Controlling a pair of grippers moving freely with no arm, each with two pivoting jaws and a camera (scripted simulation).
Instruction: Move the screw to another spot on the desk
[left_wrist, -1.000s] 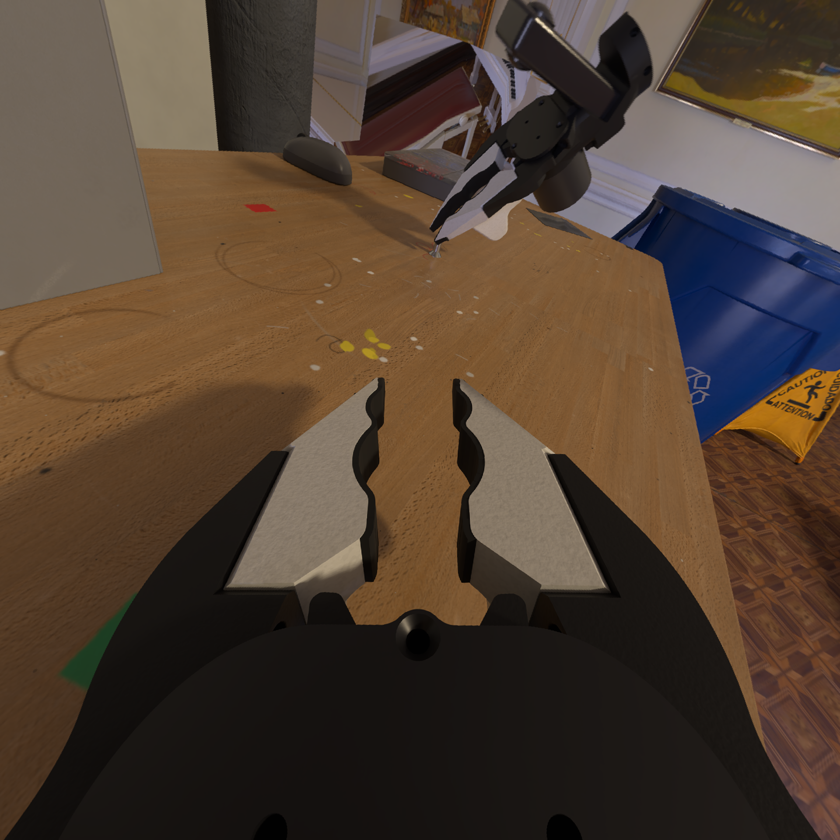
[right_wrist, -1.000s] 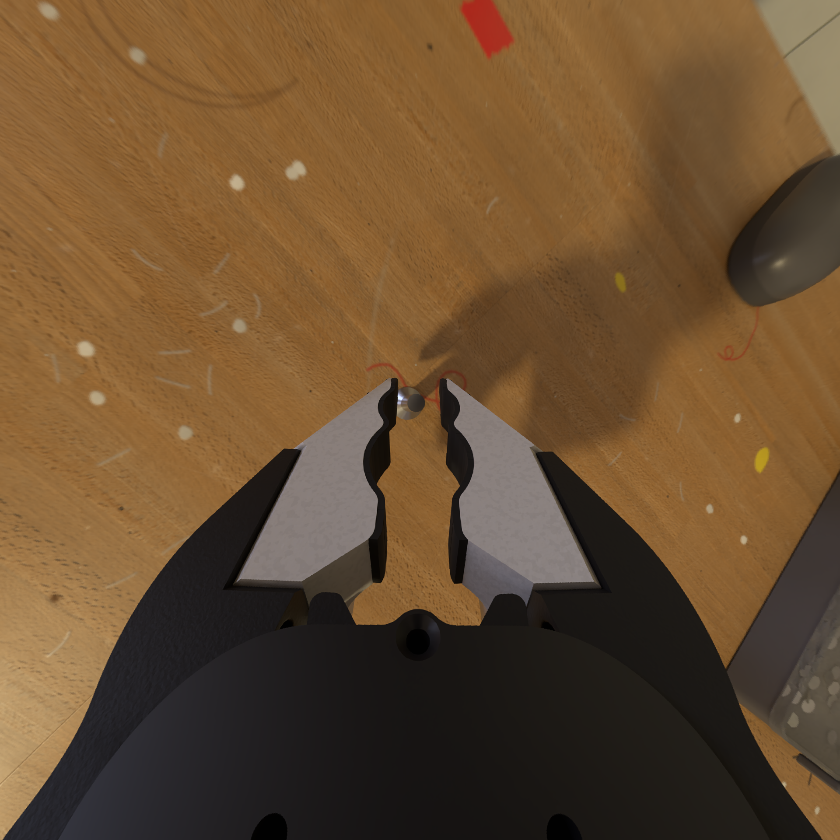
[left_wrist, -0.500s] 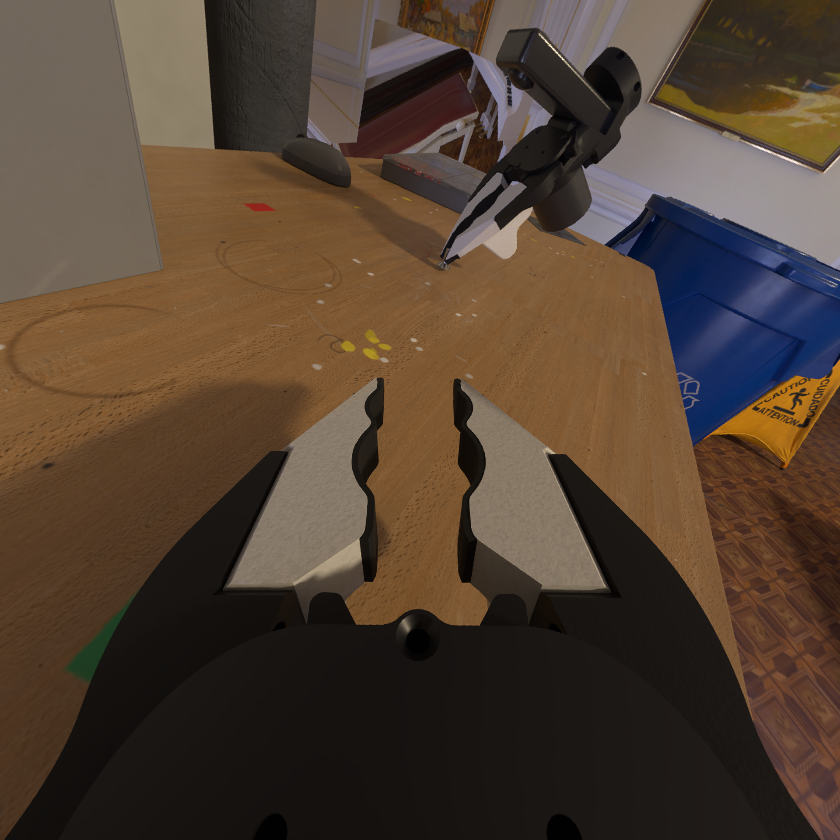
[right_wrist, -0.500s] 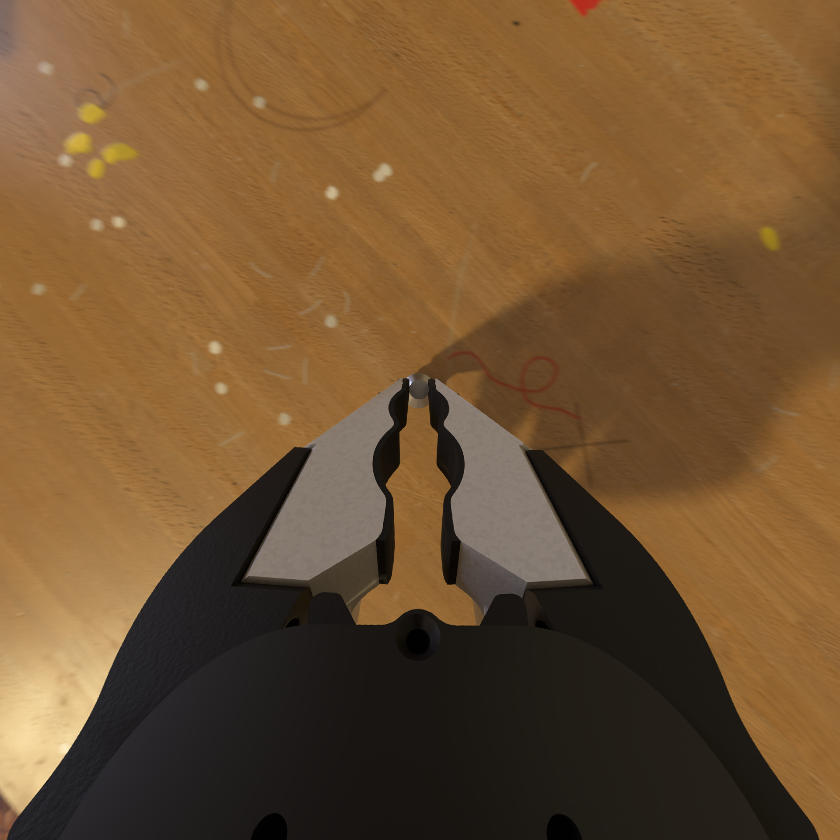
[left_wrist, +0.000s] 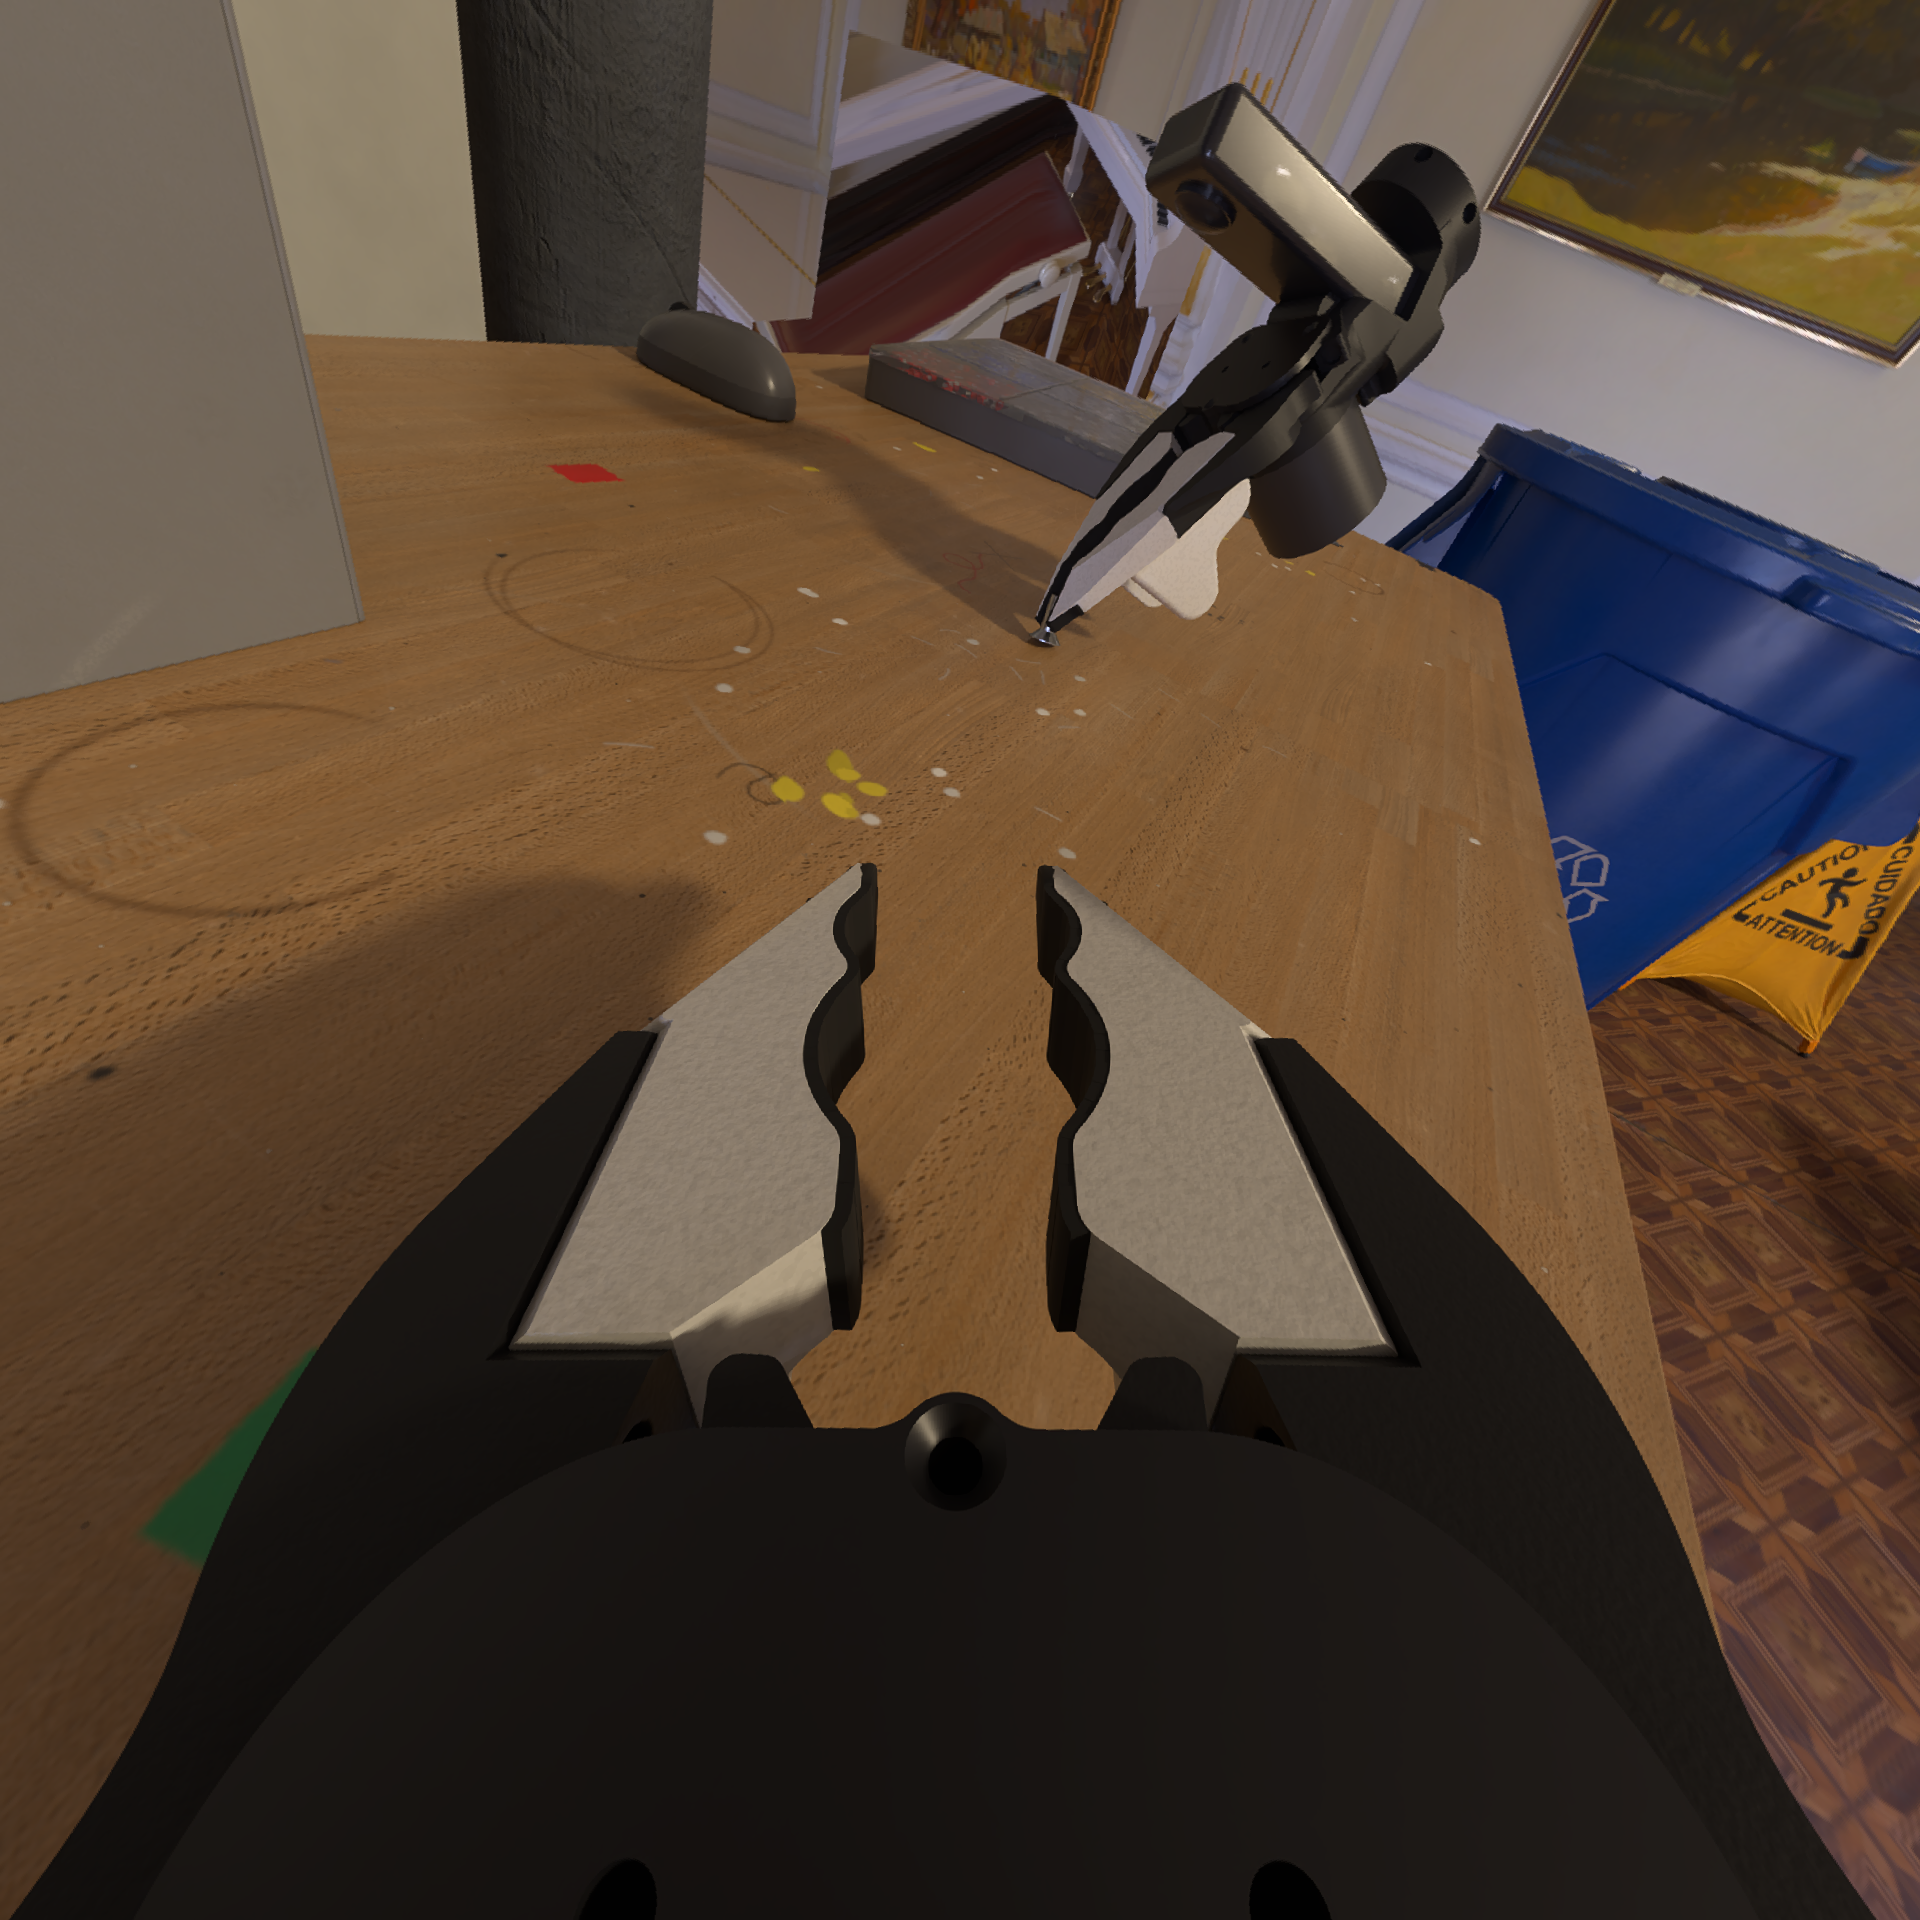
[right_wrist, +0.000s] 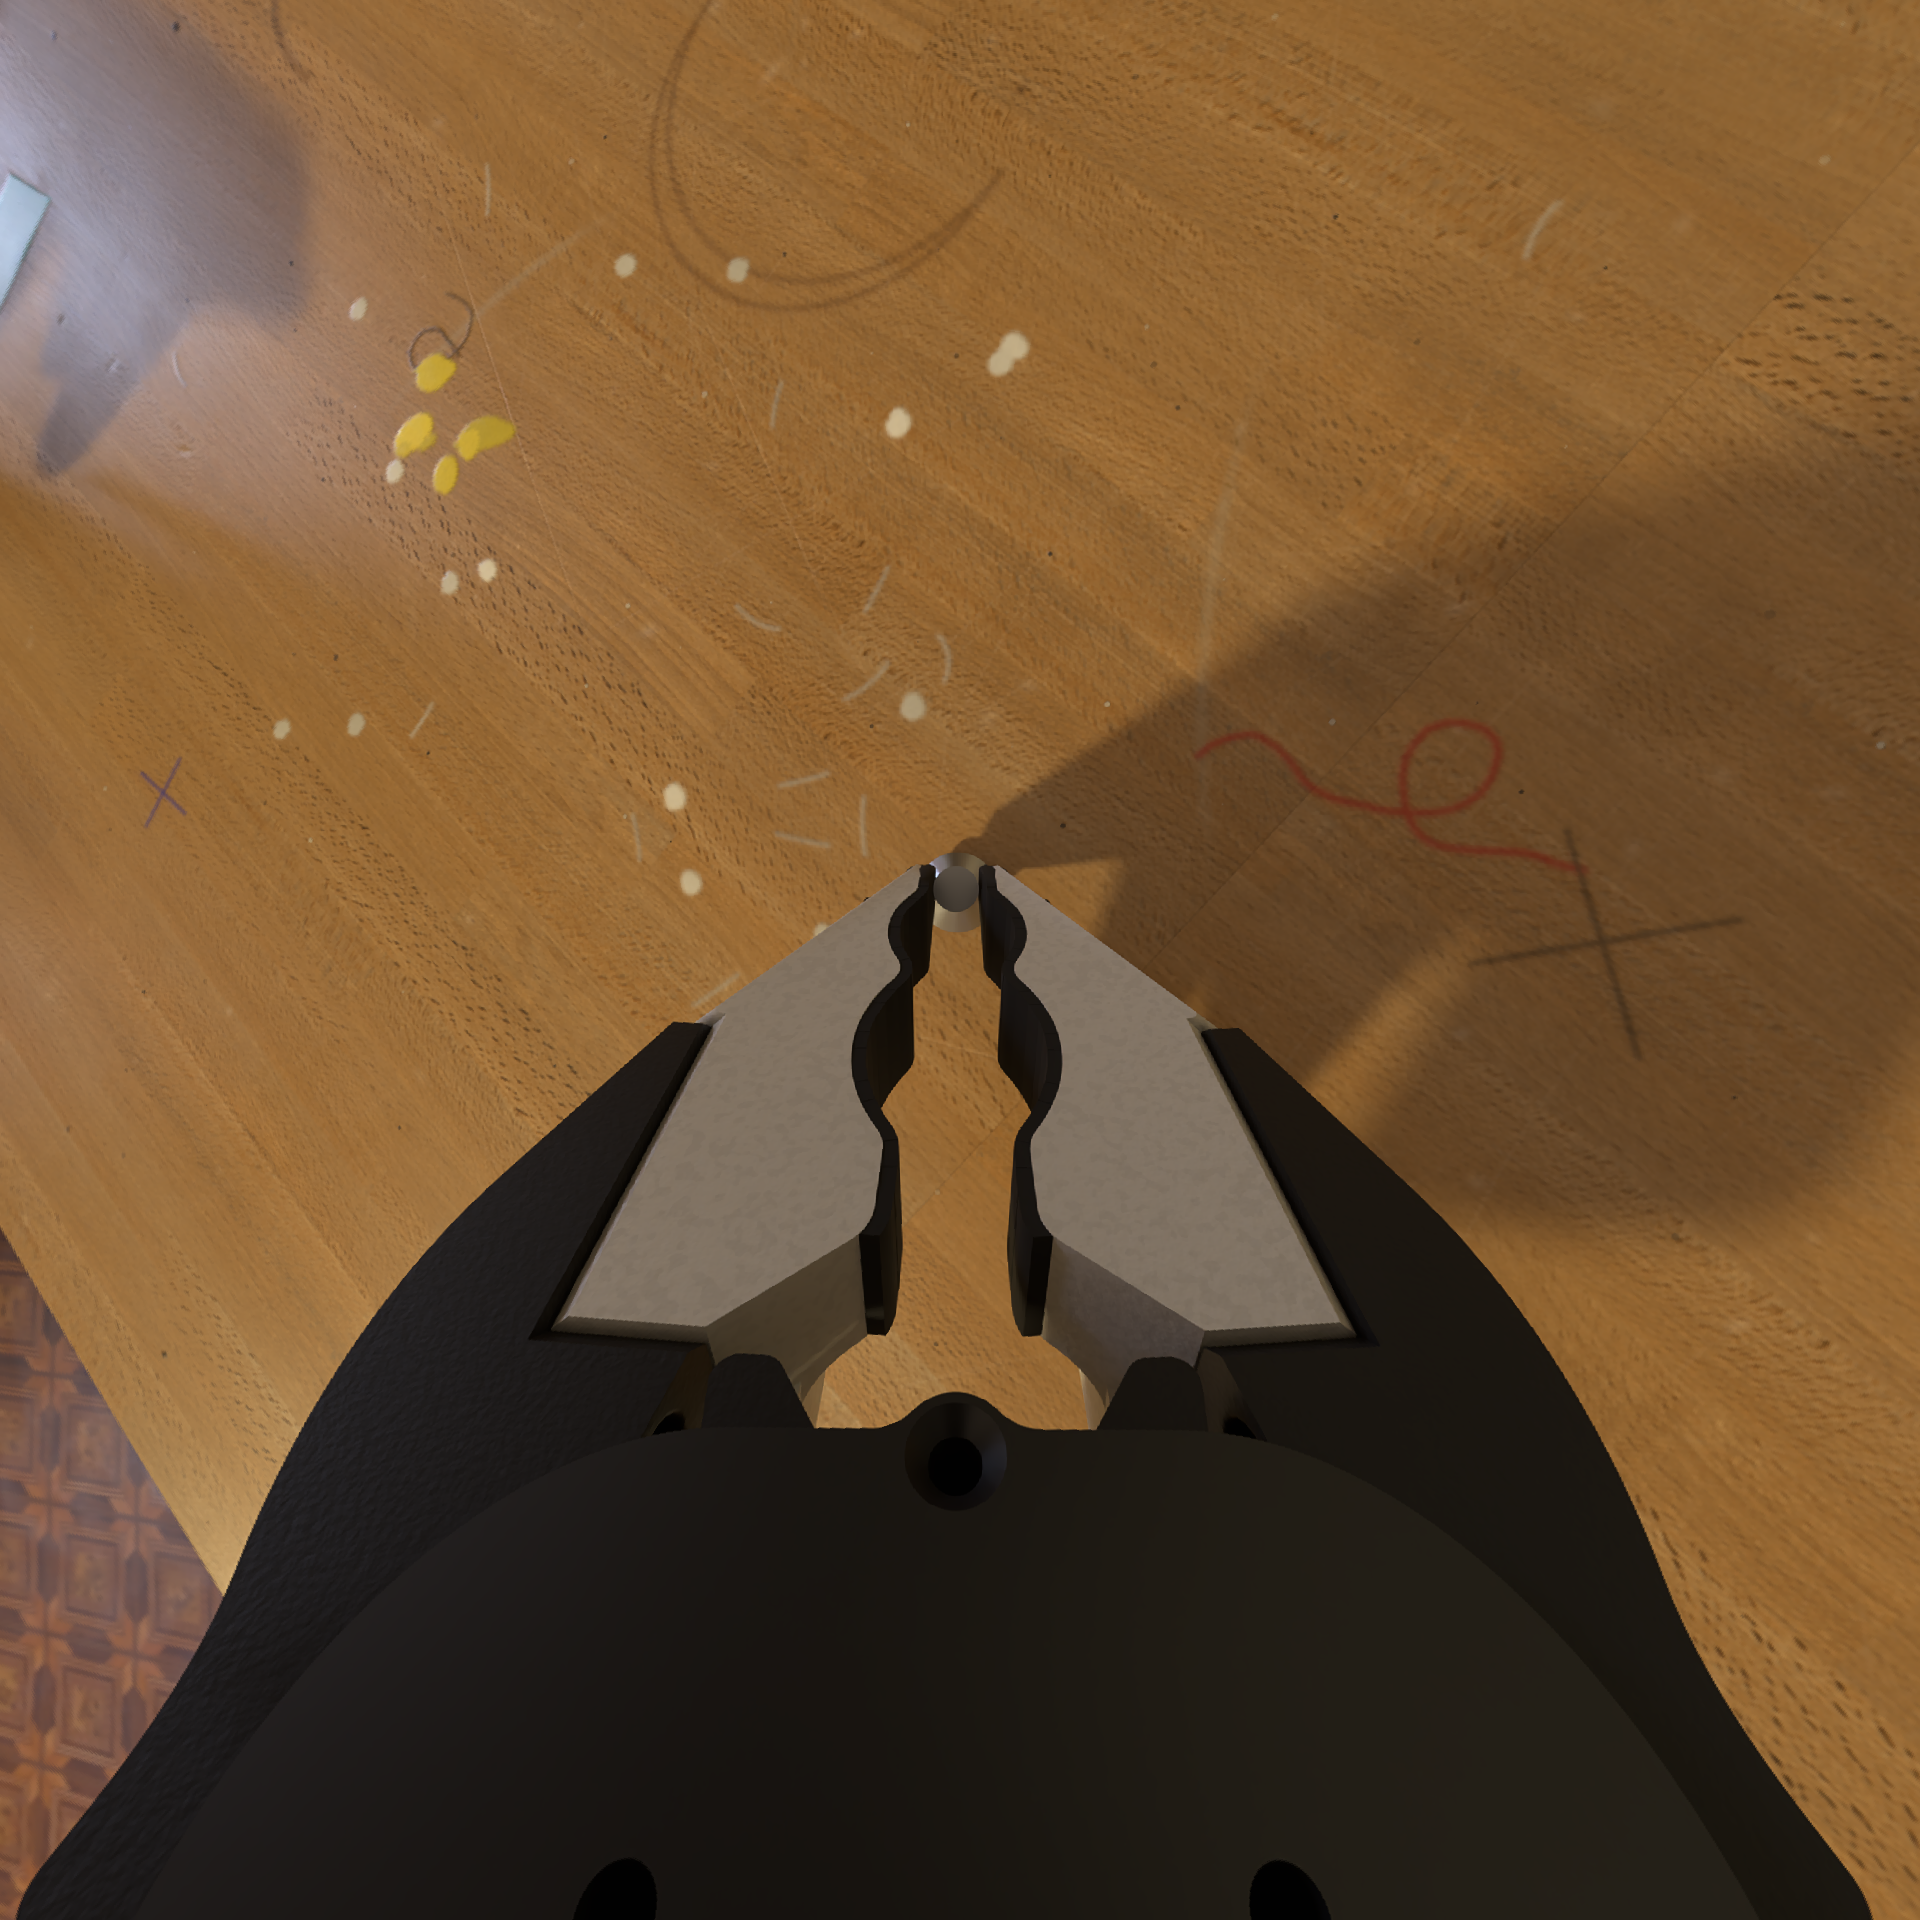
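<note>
Steel-grey and small, the screw (right_wrist: 954, 891) sits pinched at the very tips of the right gripper (right_wrist: 954, 883), whose fingers are drawn nearly together on it. In the left wrist view the same gripper (left_wrist: 1051, 615) angles steeply down from 1 o'clock, the screw (left_wrist: 1042, 636) head-down at or just above the surface (left_wrist: 1299, 883); contact cannot be confirmed.

Step in hand, by judgement: the grasp is made and the carry is under way or about to start. The next move calls for a clean lift, a short travel to a bare patch, and a low release so the round head does not roll.

The left gripper (left_wrist: 956, 883) hovers idle near the surface, fingers parted with nothing between them.

Materials: the surface is worn, warm-brown wood with visible grain, ring stains, pale flecks, yellow paint dabs (right_wrist: 447, 436) at 10 o'clock of the screw, a red scribble (right_wrist: 1392, 795) at 3 o'clock and a pencilled cross (right_wrist: 1605, 940) beyond it. Gripper fingers are matt grey with scalloped black inner edges.

Risk: so small a hold at the extreme tips may slip.
</note>
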